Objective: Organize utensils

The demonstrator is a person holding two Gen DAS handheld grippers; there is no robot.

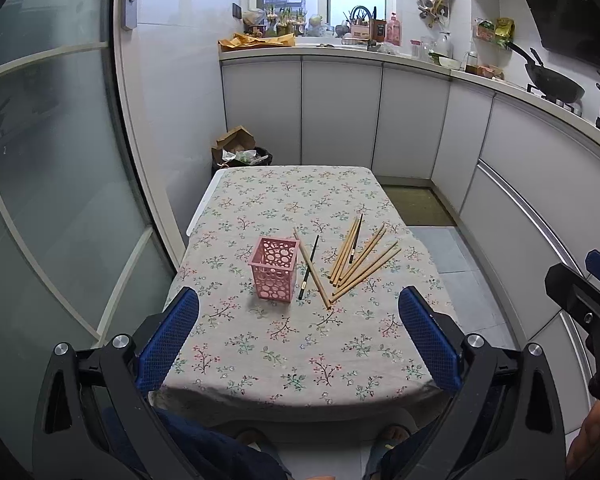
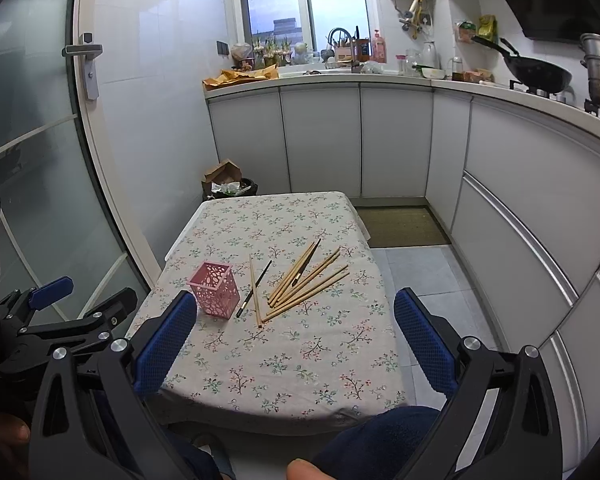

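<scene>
chopsticks of pale wood (image 1: 356,258) lie loose on the floral-clothed table (image 1: 300,344) beside the seemingly empty pink perforated plastic holder (image 1: 274,270), nothing sorted yet, left gripper (image 1: 299,336) and right gripper (image 2: 295,340) both spread wide, empty.

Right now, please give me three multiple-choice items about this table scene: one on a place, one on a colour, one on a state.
1. Where does the perforated plastic holder stand relative to the heap of wooden chopsticks?
A left
B right
C on top
2. Which colour is the holder?
A blue
B pink
C green
3. How are both grippers?
A open, empty
B shut on a chopstick
C shut on the holder

Key: 1 A, chopsticks lie to its right on the floral tablecloth. 2 B, its walls are pink. 3 A, left gripper and right gripper have fingers wide apart.
</scene>
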